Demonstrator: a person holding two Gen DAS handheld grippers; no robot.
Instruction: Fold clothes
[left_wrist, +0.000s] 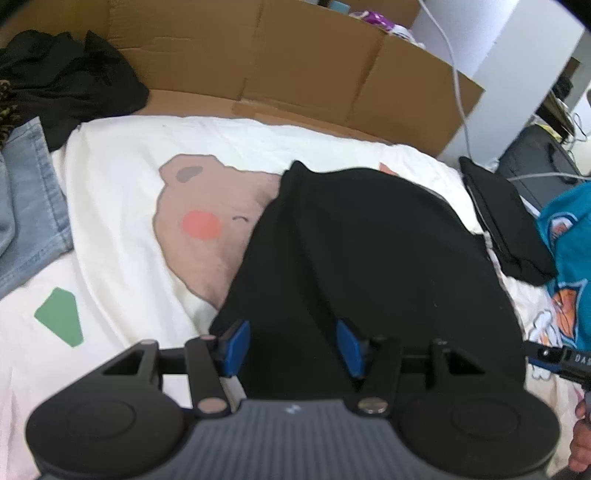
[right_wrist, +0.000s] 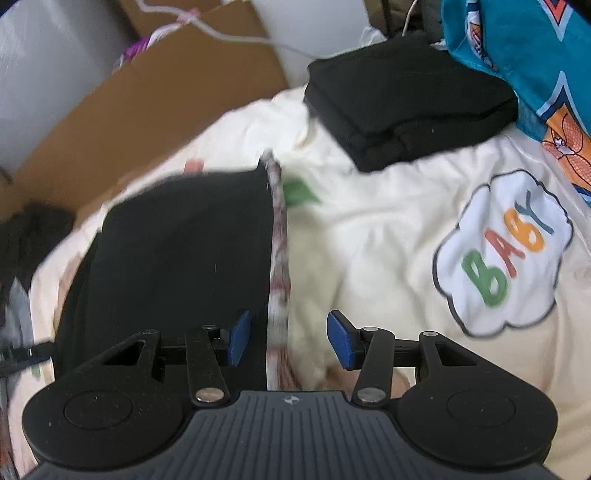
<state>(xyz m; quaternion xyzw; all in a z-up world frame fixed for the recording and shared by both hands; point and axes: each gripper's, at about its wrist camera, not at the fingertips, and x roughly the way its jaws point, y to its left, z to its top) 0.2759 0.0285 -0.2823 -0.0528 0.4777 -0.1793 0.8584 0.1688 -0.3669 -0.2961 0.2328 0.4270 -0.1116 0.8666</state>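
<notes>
Black garment (left_wrist: 369, 251) lies on a cream bedspread (left_wrist: 122, 170) printed with a brown bear face, and in the left wrist view it fills the middle and near part of the scene. The left claw (left_wrist: 293, 345) hangs over the garment's near edge with its blue pads (left_wrist: 238, 341) spread apart; dark cloth shows in the gap, but neither pad presses on it. To the far left sit a heap of black clothes (left_wrist: 70, 81) and, nearer, pale blue jeans (left_wrist: 29, 206). A cardboard box (left_wrist: 280, 70) stands along the far side of the bed. On the right a folded black pile (left_wrist: 506, 225) lies beside a teal printed cloth (left_wrist: 569, 236), and the tip of the other tool pokes in at the near right edge.

In the right wrist view the black garment (right_wrist: 184, 251) lies to the left, with a patterned strip running along its right edge. The right claw (right_wrist: 288, 341) is spread over that edge, one pad above the black cloth and the other above the bedspread (right_wrist: 369, 236), gripping nothing. The folded black pile (right_wrist: 410, 107) rests at the far right, touching the teal cloth (right_wrist: 517, 48). A cloud print reading "BABY" (right_wrist: 506, 254) marks the bedspread at the right.
</notes>
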